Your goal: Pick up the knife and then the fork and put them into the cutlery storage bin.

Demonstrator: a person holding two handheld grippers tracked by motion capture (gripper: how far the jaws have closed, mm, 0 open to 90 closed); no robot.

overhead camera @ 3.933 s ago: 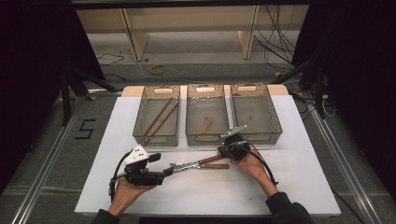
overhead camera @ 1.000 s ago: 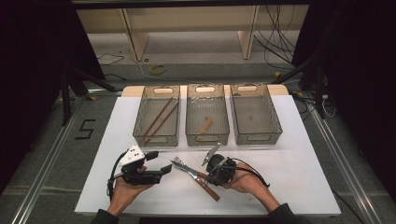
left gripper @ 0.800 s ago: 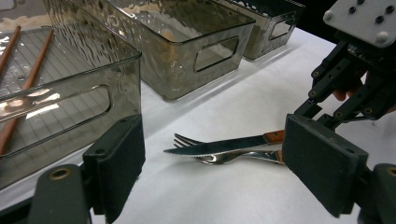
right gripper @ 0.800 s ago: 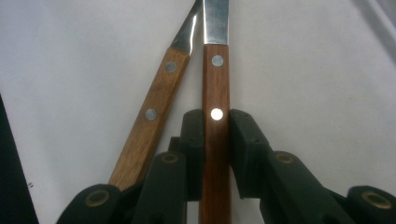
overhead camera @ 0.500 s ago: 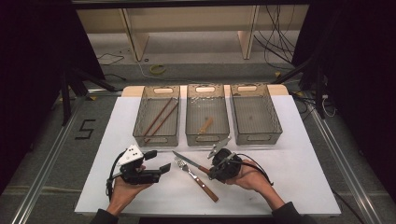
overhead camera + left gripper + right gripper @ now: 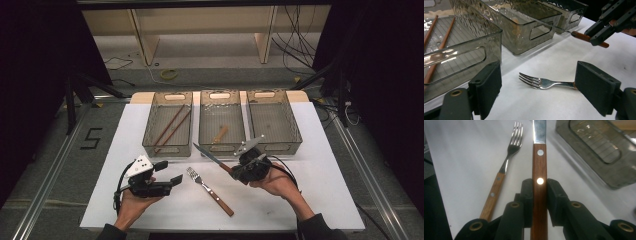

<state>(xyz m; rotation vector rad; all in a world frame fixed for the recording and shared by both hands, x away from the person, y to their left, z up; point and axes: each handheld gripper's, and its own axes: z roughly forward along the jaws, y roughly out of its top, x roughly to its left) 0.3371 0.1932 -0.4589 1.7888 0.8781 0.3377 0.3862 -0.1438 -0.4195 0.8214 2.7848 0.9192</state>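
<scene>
Right gripper view: knife [image 6: 539, 165] is clamped by the handle in the right gripper [image 6: 539, 202], seemingly for binning, while the left gripper [image 6: 536, 92] is held open near the fork [image 6: 541, 82].

A white table [image 6: 320, 200] stands on grey floor [image 6: 45, 150]. Wooden shelf legs [image 6: 137, 35] and cables [image 6: 300, 35] lie behind; the dark sides are possibly curtains.

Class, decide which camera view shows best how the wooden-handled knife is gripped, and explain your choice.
The right gripper view: the wooden-handled knife fills the centre, its handle clamped between the right gripper pads. The high view shows the knife small, blade pointing toward the trays. The left gripper view shows its handle end in the far jaws.
</scene>
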